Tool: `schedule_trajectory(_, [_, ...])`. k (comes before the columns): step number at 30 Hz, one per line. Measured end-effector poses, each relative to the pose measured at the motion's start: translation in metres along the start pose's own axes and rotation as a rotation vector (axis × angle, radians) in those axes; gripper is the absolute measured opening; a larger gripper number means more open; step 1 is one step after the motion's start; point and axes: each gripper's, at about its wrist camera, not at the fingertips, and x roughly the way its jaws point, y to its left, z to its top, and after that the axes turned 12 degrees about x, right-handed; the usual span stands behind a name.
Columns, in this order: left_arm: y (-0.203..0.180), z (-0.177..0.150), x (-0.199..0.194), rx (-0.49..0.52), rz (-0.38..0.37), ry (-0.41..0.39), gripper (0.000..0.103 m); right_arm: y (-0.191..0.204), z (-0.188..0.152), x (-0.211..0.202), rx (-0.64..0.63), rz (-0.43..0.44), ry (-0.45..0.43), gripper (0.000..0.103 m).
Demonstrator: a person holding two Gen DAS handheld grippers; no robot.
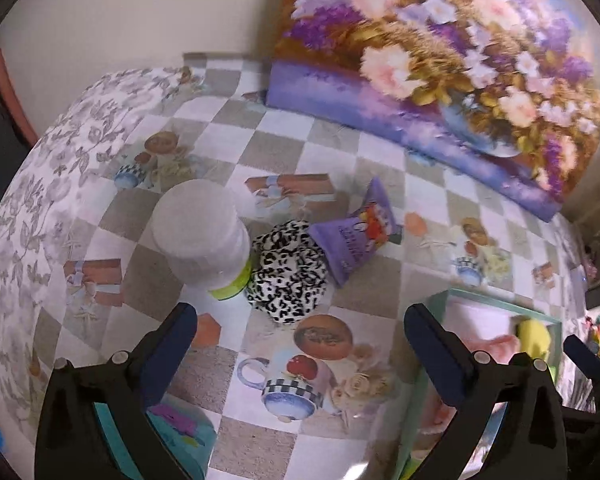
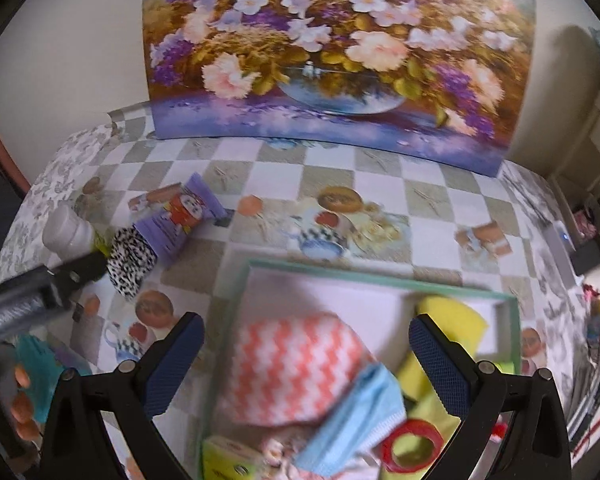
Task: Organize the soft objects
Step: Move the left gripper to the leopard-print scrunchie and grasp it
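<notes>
Our left gripper (image 1: 300, 316), fingers spread wide and empty, sits just short of the leopard-print scrunchie (image 1: 288, 272); our right gripper (image 2: 306, 336), equally open, hovers over the box (image 2: 380, 274).

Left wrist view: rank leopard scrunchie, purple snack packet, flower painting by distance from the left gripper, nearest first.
From the left gripper, fingers apart:
1. Leopard scrunchie, just ahead, centre, beside the white bottle.
2. Purple snack packet, behind the scrunchie, slightly right.
3. Flower painting, far back right, against the wall.

Both wrist views steeply down, sharing scrunchie (image 1: 286, 272)
</notes>
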Motion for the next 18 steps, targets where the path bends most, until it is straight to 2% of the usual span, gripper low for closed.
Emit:
schedule_trajectory(6, [0.004, 0.004, 0.025, -0.057, 0.042, 0.058, 0.103, -0.002, 0.013, 0.020, 0.007, -0.031, 0.011, 0.103])
schedule_trajectory(13, [0.002, 0.010, 0.045, -0.095, 0.060, 0.074, 0.103, 0.006, 0.032, 0.034, -0.001, 0.021, 0.001, 0.103])
schedule_trajectory(18, [0.007, 0.010, 0.057, -0.132, 0.061, 0.084, 0.102, 0.014, 0.050, 0.046, 0.057, 0.155, 0.035, 0.103])
